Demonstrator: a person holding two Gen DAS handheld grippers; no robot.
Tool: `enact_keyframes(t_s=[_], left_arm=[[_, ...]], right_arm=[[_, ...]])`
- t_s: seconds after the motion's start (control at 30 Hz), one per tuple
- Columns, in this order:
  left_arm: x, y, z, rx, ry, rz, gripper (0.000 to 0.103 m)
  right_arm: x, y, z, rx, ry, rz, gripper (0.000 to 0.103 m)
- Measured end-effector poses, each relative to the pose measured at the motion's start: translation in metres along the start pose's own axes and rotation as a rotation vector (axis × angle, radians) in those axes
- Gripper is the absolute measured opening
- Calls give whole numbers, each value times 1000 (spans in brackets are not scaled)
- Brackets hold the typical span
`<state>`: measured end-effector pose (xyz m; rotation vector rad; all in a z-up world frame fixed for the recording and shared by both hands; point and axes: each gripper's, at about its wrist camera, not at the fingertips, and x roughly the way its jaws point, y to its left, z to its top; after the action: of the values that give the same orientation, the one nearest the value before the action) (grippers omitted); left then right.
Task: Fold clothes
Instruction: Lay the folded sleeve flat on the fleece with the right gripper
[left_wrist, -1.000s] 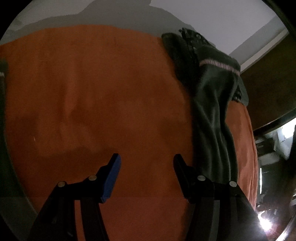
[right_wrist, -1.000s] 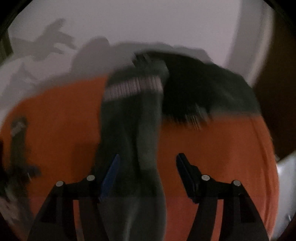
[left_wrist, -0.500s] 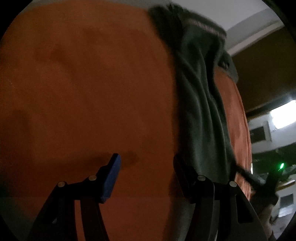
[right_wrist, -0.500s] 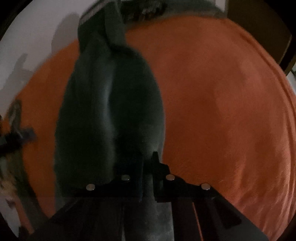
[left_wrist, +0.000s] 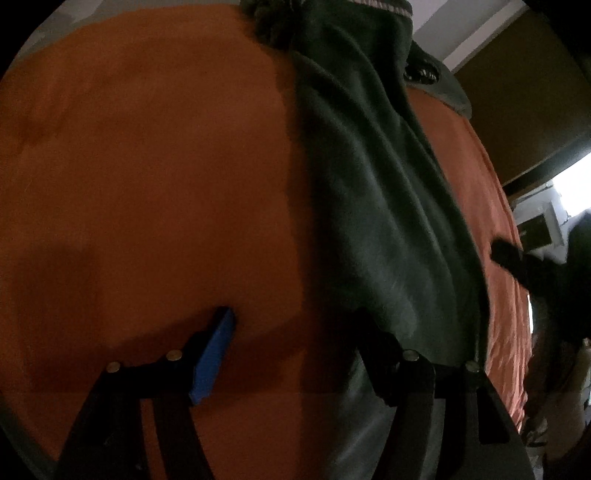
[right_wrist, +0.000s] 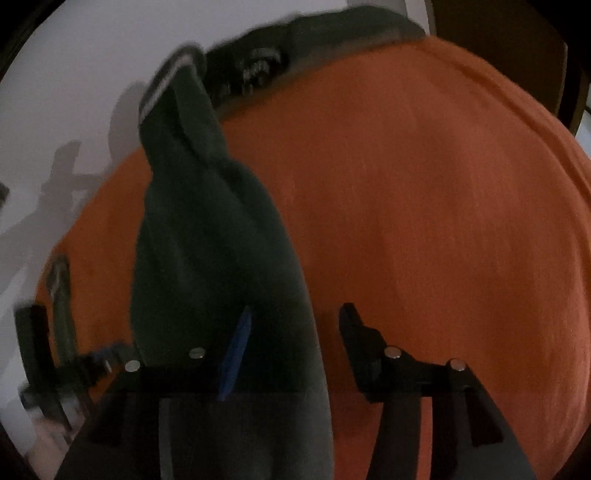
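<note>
Over the orange blanket the dark green garment is lying stretched near to far, w/ its striped cuff at the far end. Left gripper and right gripper are both hovering wide open, gripping nothing, cloth btwn the right one's fingers.

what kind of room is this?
Probably a bedroom: a broad orange bedsheet-like surface against a plain white wall, with a dark green garment laid on it. Dim lighting, so unsure.
</note>
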<state>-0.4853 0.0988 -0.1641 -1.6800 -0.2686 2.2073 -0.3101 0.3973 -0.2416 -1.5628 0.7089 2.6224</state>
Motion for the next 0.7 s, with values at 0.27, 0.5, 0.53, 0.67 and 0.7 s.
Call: enact_keyframes(t_s=[0.27, 0.5, 0.53, 0.67, 0.7], left_arm=[[7, -25, 54, 7, -77, 23, 67], [32, -28, 83, -6, -77, 81, 35], [34, -24, 83, -6, -71, 78, 36], [42, -19, 79, 2, -68, 89, 38], [39, -19, 78, 2, -70, 86, 38]], right_arm=[[76, 82, 108, -294, -8, 7, 49], [95, 98, 137, -307, 7, -131, 4], [86, 83, 143, -250, -11, -103, 4], [62, 76, 150, -236, -47, -41, 12], [57, 79, 150, -252, -53, -30, 15]])
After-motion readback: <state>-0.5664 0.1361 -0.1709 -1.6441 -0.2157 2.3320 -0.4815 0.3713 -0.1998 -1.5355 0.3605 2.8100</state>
